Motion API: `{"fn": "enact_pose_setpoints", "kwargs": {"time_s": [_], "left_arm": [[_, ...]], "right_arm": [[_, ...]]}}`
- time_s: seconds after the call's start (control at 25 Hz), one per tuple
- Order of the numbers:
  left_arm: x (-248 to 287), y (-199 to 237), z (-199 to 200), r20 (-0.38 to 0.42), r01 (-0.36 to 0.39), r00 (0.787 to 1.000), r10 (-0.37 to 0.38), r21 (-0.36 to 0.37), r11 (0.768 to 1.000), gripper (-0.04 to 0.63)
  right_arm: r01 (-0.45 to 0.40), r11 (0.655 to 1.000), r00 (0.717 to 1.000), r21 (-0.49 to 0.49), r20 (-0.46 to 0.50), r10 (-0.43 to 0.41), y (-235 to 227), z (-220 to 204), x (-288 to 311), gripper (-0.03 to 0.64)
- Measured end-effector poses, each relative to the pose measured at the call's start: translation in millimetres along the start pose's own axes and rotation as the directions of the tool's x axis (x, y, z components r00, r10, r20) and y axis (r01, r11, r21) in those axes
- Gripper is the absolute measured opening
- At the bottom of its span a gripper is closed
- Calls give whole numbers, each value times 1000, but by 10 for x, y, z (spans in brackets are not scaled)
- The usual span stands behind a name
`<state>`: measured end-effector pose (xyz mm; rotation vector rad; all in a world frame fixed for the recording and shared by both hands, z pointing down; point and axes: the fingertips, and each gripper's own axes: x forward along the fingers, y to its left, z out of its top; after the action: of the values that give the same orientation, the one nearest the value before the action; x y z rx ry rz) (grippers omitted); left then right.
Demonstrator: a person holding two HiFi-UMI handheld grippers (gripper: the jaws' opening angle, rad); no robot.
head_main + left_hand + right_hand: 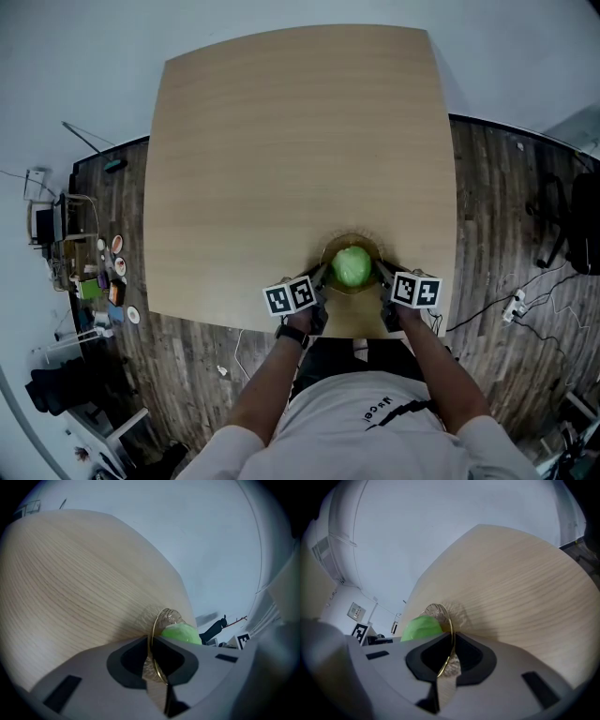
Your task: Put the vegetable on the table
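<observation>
The left tool (157, 667) is pressed together on the gold rim of a clear bowl (167, 617), the rim edge-on between its jaws. The right tool (447, 660) pinches the opposite side of the same rim in the same way. In the head view the two tools flank the bowl, left and right, each with its marker cube just behind.

The vegetable (352, 266), a round pale-green ball, lies inside the bowl, filling most of it. The bowl sits over the desk (281, 141) close to its near edge, in front of the person; whether it touches the wood cannot be told.
</observation>
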<state>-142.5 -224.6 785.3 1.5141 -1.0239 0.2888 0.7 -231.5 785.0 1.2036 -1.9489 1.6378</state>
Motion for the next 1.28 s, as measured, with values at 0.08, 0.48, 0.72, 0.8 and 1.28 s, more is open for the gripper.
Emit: {"fn": "enact_pose_setpoints", "kwargs": {"time_s": [0.08,0.48,0.72,0.8,1.28], "left_arm": [[-28,12,18,6,16,1000,-16,-14,1000,42],[-284,26,93,64,-51,997,50,4,999,61],[-502,-340,189,156,-27,988,20,40,999,58],[-579,-537,209,189,-1,982,-9,51,999,48],[-1254,-1676,249,318,107,933,-168,199,974,14]], "right_arm": [[-14,1000,1000,9,-8,14,18,-8,-7,29],[55,994,998,-95,32,-52,-1,149,-261,42],[29,980,997,-198,74,-14,254,246,-510,35],[0,974,996,-228,84,20,401,275,-593,32],[-143,895,962,-422,152,225,1410,503,-1264,23]]}}
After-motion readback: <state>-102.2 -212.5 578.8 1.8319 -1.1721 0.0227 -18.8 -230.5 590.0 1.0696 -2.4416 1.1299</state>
